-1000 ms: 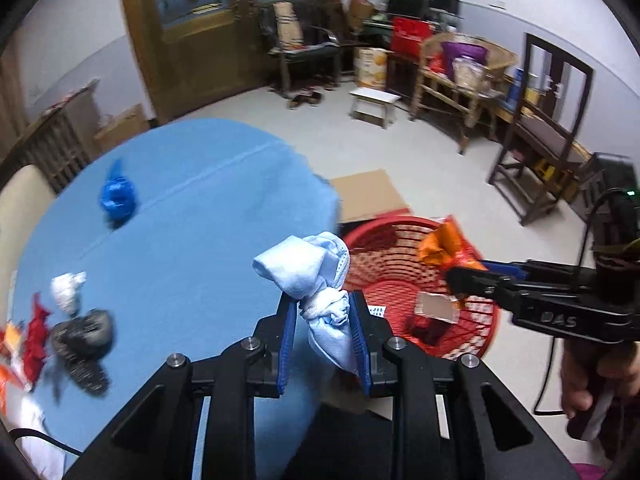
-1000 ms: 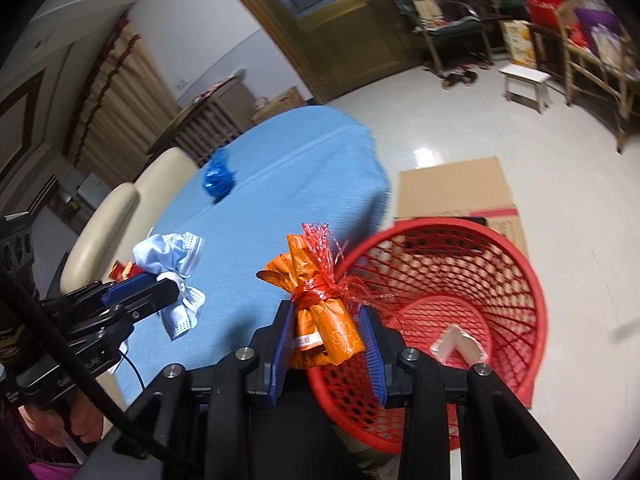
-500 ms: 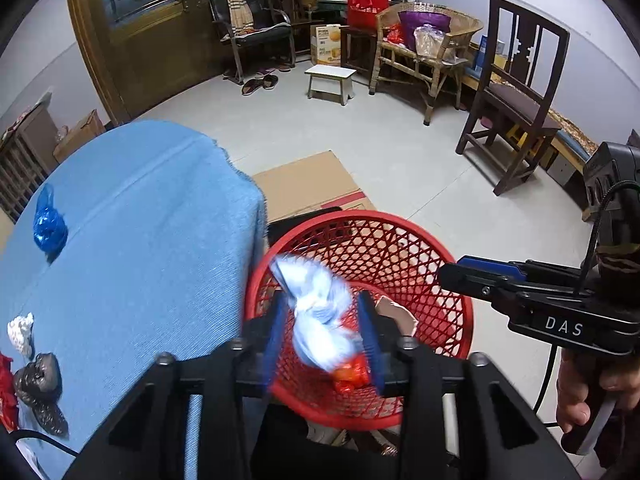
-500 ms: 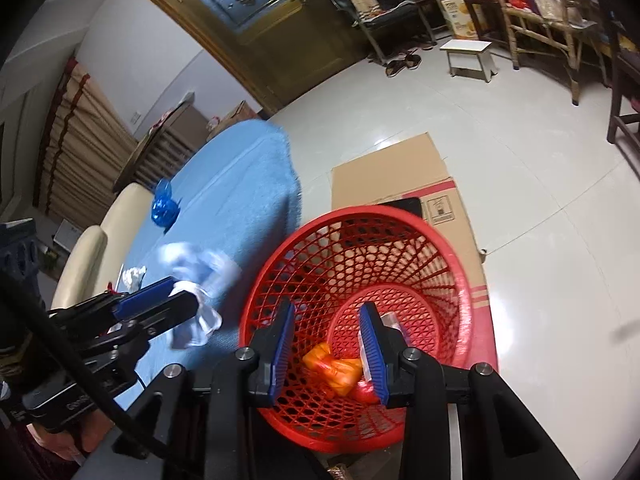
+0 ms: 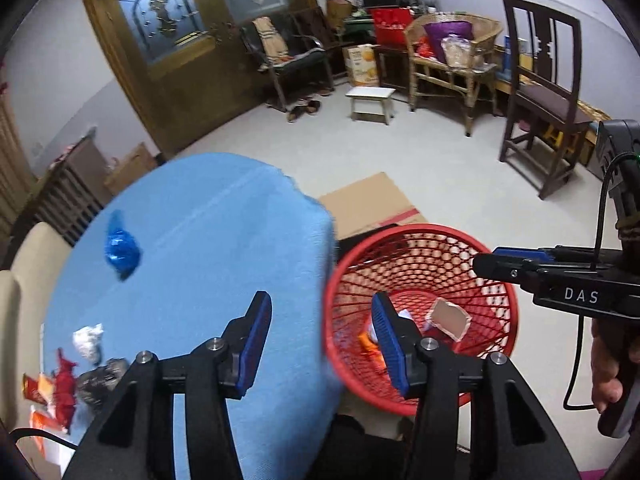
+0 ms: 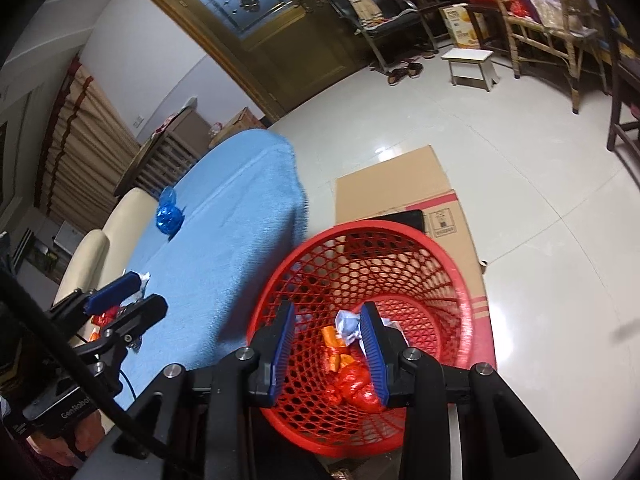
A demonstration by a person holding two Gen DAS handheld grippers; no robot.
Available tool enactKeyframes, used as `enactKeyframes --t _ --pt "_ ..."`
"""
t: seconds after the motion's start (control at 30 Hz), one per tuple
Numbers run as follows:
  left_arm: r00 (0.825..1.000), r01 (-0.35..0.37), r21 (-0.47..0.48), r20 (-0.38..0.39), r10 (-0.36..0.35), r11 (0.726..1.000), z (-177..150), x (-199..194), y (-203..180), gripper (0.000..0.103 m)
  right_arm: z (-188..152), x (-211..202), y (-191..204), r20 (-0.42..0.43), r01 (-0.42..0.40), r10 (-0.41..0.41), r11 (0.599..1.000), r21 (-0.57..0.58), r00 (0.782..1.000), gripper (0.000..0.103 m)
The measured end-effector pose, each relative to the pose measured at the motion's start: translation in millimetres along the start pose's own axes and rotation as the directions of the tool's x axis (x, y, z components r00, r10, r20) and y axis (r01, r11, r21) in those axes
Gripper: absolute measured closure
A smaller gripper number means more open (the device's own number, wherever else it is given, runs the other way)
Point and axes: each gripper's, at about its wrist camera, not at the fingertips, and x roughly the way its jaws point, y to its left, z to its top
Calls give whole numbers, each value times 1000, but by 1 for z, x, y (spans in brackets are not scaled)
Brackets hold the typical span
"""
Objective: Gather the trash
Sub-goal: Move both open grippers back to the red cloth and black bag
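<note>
Over red basket (image 6: 460, 276) (trash inside), both grippers seemingly empty.

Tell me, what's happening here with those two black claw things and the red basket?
A person is clearing trash off a blue-covered table with a hand-held gripper in each hand. Both the left gripper and the right gripper are open and hold nothing. In the red basket beside the table lie an orange wrapper and a pale blue wad. On the table lie a blue foil wrapper, a white crumple and some red and orange scraps.
</note>
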Motion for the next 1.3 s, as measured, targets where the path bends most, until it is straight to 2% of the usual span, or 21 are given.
enactKeyframes --t 0.5,0.97,1.07,1.17,1.3 --pt "997 -72 -107 21 74 992 -28 -27 56 50 -1 16 77 -33 -34 30 990 -133 999 66" --pt "994 -102 -250 12 109 963 -69 -37 116 50 -13 41 146 -84 -48 26 963 -265 996 66" --pt "993 -117 -294 -1 122 949 -84 -39 136 50 -14 49 164 -101 -57 28 952 -300 995 66" --pt "988 -151 -365 -36 148 919 -110 -41 168 50 -17 64 190 -129 -79 36 937 -342 991 66" --pt "969 -245 -472 -129 209 847 -160 -41 224 50 -24 87 232 -175 -124 56 903 -411 983 66"
